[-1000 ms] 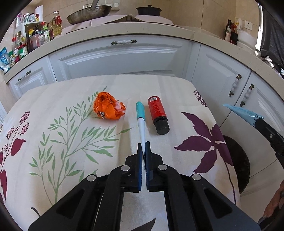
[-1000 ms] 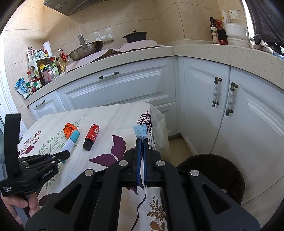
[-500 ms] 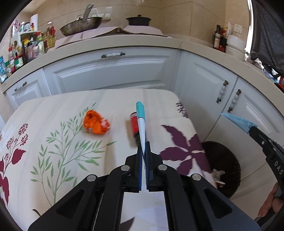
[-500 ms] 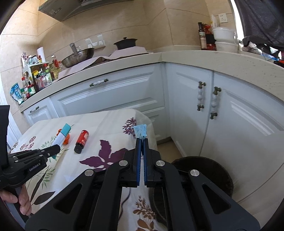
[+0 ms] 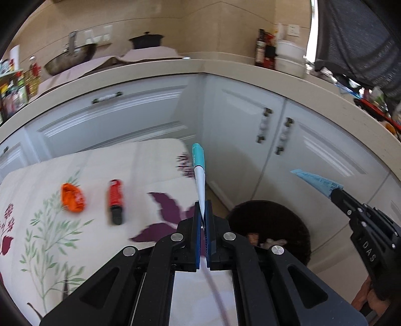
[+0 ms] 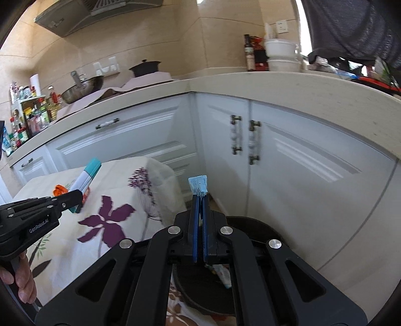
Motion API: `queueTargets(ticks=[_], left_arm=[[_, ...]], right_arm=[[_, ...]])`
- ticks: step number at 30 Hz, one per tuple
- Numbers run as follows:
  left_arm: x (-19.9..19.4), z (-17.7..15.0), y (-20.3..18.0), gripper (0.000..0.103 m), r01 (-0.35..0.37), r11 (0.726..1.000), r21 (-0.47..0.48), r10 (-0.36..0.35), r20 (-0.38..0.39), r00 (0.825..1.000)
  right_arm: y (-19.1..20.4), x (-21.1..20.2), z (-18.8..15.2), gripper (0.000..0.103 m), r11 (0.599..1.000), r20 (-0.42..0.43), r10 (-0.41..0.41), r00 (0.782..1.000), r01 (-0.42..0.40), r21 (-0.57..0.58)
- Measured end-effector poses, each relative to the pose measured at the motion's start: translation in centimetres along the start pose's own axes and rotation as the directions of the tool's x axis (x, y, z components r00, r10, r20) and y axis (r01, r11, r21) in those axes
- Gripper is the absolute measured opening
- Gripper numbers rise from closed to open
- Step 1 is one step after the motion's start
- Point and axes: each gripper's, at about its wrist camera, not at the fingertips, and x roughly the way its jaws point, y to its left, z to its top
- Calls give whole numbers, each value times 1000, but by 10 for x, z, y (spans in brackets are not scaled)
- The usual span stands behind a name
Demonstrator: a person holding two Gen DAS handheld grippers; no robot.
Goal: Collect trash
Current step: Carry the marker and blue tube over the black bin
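Kitchen corner ahead of me. Beige tiled wall [image 6: 155, 32], white sockets [image 6: 106, 66] on it. Pale stone counter [image 6: 288, 87] wraps the corner; white panelled cabinets [image 6: 313, 160] below w/ dark-ended handles [image 6: 254, 141]. Range hood [image 6: 100, 10] top left. Wok [image 6: 84, 87] & black pot [image 6: 145, 67] on counter, bottles crowded far left. Bright daylight from the right.

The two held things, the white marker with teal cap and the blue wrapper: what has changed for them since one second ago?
Both swung right, off the flowered tablecloth toward the dark round bin. The left gripper keeps the white marker with teal cap clamped; the right gripper keeps the blue wrapper. Nothing released. The orange wrapper and red bottle stayed put.
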Motion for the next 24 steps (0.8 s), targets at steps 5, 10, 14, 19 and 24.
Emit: queueTargets(ticks=[5, 10, 14, 19, 24], left_arm=[[8, 1, -31, 3, 35, 998, 53, -35, 0, 999], [18, -2, -55, 3, 63, 994, 85, -62, -12, 998], [25, -5, -69, 3, 70, 992, 106, -69, -21, 997], [39, -9, -84, 3, 70, 989, 133, -65, -37, 997], [51, -11, -93, 3, 64, 987, 150, -57, -51, 997]], right_arm=[[-20, -5, -5, 3, 999, 0, -37, 999, 37, 21], [-33, -8, -9, 3, 997, 1, -64, 998, 64, 36], [-43, -8, -11, 3, 996, -2, -78, 997, 78, 48], [-53, -4, -17, 3, 994, -9, -90, 996, 90, 63], [-61, 2, -23, 3, 992, -26, -98, 995, 99, 75]])
